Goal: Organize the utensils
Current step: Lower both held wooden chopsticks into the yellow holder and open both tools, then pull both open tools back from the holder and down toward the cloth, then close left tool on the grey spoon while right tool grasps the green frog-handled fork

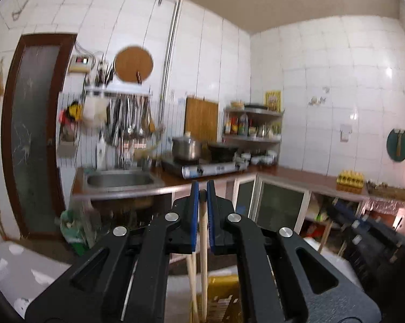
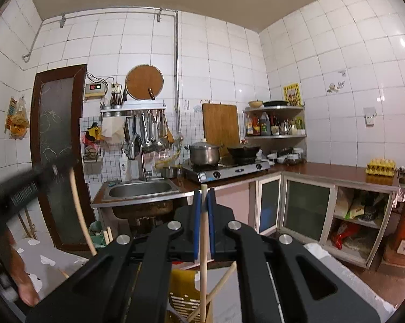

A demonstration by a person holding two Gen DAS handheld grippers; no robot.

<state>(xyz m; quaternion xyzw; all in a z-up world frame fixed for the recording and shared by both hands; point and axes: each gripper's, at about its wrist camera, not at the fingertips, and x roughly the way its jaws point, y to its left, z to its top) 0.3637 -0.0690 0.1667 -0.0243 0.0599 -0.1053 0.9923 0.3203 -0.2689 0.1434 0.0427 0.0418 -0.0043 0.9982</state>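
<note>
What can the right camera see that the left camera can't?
Only the right wrist view shows the other gripper, blurred at the left edge, holding its wooden stick, and the person's hand. Only the left wrist view shows the round green thing on the right wall. Both show the sink, the pot, the egg tray, and jaws closed on a pale wooden stick above a yellow holder.
</note>
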